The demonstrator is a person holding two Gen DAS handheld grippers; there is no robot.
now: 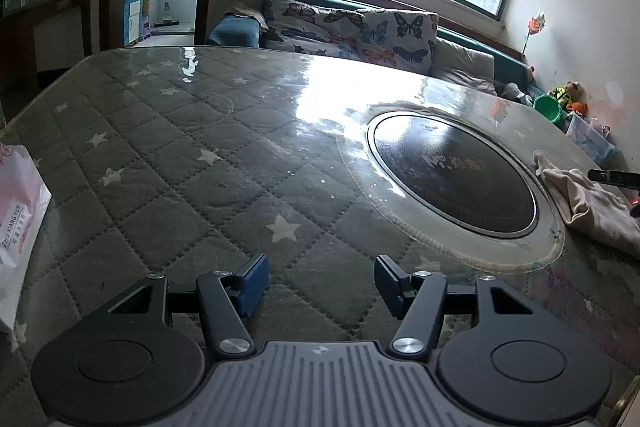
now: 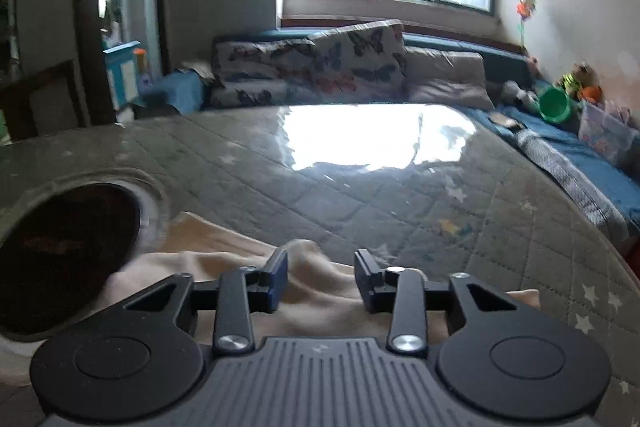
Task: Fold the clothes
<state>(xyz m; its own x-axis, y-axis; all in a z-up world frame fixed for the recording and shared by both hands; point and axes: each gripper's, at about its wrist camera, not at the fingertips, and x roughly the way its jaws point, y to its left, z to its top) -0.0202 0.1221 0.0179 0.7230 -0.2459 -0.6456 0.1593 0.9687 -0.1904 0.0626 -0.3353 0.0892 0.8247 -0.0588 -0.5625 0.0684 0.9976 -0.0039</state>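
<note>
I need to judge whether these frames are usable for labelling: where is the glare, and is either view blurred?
Left wrist view: sharp, window glare on the table cover. Right wrist view: smeared by motion, cream garment soft, bigger glare patch mid-table; both bowed by fisheye.

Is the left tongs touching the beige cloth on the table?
Apart. The left wrist view shows the left tongs open over bare quilted table cover, while the beige cloth lies far to the right, past the dark round plate.
</note>
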